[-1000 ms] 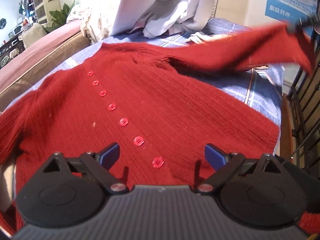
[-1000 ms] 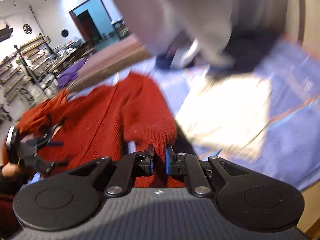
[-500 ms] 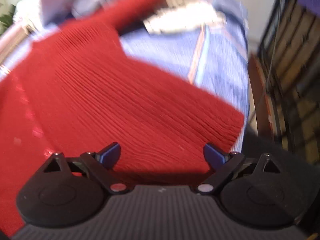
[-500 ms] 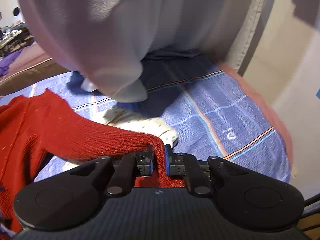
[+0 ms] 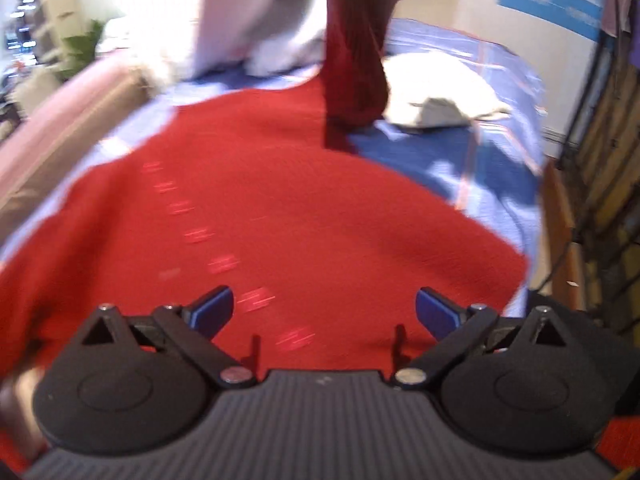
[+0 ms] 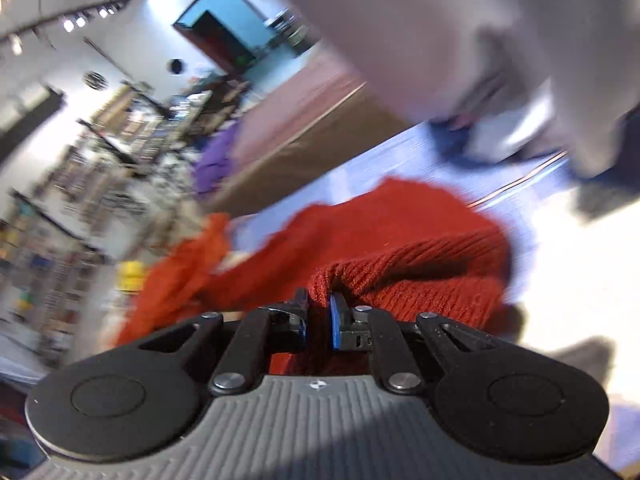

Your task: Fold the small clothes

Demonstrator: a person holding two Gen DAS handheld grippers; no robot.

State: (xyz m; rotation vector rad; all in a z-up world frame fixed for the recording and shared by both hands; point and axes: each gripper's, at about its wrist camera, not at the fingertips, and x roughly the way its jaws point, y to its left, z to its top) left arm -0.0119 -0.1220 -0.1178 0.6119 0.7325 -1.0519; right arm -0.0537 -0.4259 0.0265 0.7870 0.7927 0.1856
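Gripping sleeve (image 6: 404,276), right tongs (image 6: 318,322) clear bedspread (image 5: 492,164).

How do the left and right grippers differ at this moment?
The left gripper stands wide open with nothing between its fingers; the right gripper is shut on the red cardigan's sleeve. The left hovers over the cardigan's spread body; the right holds its sleeve lifted. Both have blue pads.
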